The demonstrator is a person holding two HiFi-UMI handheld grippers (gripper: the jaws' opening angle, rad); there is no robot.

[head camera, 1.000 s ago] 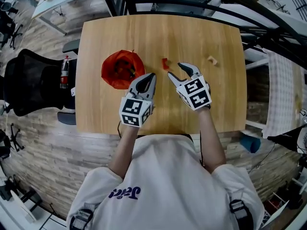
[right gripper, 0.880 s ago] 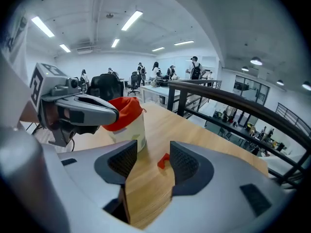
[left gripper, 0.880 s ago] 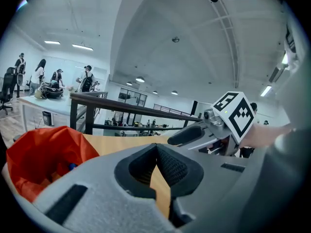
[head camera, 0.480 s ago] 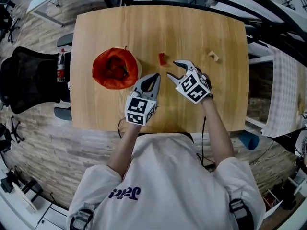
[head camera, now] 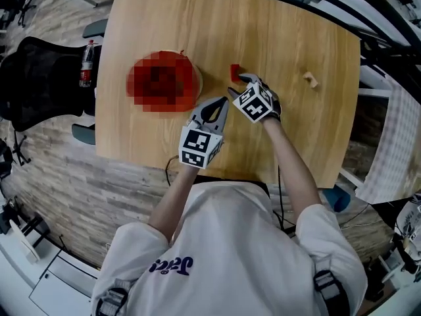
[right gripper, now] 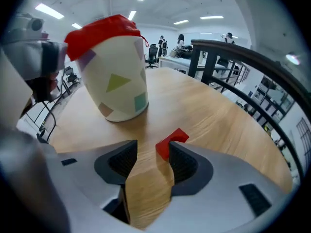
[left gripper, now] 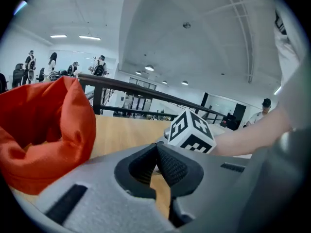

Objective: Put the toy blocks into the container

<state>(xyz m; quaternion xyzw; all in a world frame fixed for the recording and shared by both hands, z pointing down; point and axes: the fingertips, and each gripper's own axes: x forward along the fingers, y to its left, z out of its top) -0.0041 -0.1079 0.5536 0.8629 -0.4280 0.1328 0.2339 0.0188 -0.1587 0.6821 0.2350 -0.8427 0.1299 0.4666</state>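
Observation:
A small red block (head camera: 235, 71) (right gripper: 170, 141) lies on the wooden table (head camera: 289, 31). My right gripper (head camera: 237, 84) (right gripper: 150, 155) is open around it, and the block sits against the inner face of the right-hand finger (right gripper: 183, 164). The container, a white cup with a red liner (right gripper: 114, 72) (head camera: 163, 81), stands to the left of the block. My left gripper (head camera: 222, 102) (left gripper: 156, 147) hovers shut and empty between the container and my right gripper. A tan block (head camera: 309, 79) lies farther right on the table.
A black chair (head camera: 41, 78) and a bottle (head camera: 85, 64) stand off the table's left edge. Dark railings (right gripper: 233, 57) run beyond the far edge. In the left gripper view the red liner (left gripper: 43, 125) fills the left side and the right gripper's marker cube (left gripper: 192, 131) sits just ahead.
My right gripper has moved forward to the red block, which now sits between its open jaws. The left gripper has stayed shut near the container.

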